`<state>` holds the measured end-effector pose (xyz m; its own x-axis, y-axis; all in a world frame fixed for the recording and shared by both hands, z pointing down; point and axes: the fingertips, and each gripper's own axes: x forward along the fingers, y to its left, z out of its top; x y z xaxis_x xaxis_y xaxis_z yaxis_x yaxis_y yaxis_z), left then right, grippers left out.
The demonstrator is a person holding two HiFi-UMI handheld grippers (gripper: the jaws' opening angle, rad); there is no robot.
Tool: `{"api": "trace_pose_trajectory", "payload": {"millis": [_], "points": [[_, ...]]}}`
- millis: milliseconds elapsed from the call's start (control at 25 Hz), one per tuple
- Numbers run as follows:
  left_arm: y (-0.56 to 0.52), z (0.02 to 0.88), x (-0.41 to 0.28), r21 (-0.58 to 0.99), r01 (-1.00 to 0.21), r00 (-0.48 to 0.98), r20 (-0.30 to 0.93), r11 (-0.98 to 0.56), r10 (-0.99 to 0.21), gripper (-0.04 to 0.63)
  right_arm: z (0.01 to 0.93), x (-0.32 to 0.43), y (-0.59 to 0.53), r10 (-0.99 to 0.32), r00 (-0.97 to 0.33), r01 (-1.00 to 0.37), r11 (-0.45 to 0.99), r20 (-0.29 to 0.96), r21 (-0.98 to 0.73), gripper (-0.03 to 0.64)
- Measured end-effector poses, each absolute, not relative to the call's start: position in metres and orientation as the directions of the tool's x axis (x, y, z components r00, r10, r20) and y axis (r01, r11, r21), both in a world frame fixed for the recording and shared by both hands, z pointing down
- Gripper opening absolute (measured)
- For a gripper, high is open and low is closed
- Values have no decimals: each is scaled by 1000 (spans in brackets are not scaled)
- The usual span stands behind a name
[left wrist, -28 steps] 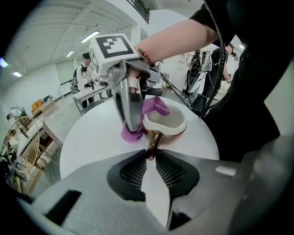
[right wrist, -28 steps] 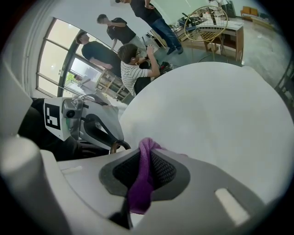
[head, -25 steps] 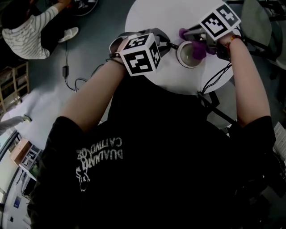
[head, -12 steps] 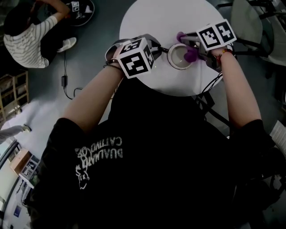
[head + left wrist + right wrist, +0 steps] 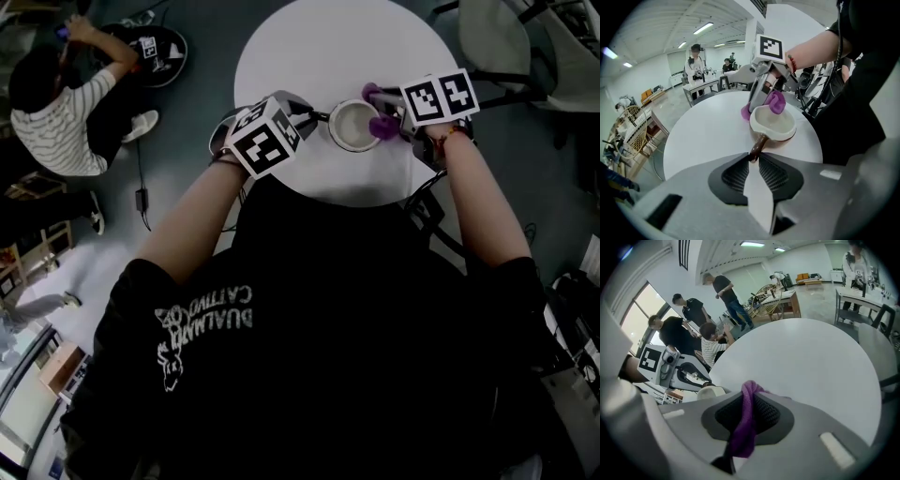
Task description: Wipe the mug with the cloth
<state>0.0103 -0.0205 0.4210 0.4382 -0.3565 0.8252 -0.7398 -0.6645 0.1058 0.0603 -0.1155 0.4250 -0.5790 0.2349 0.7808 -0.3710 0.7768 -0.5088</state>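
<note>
A cream mug with a brown outside stands on the round white table. My left gripper holds the mug's brown handle between its pads, and its jaws are opening slightly. The right gripper is shut on a purple cloth and holds it against the mug's right rim. In the left gripper view the cloth hangs over the far edge of the mug. The right gripper view shows the cloth pinched between the jaws, with the mug's rim just left of them.
Chairs stand beyond the table at the right. A person in a striped shirt sits on the floor at the left, near a cable. Other people and desks are farther off in the room.
In the head view both grippers and the mug have shifted left and up, farther in from the table's near edge. Both grips look unchanged.
</note>
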Motion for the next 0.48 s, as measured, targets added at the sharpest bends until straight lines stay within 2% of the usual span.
{"api": "trace_pose_trajectory", "payload": {"millis": [240, 480], "points": [[-19, 420, 11, 105, -755, 420, 836, -647, -354, 66, 421, 77, -114, 147, -584, -429, 778, 798, -458, 57], [-19, 419, 11, 103, -750, 407, 850, -653, -334, 66, 419, 90, -108, 142, -602, -450, 753, 786, -481, 55]]}}
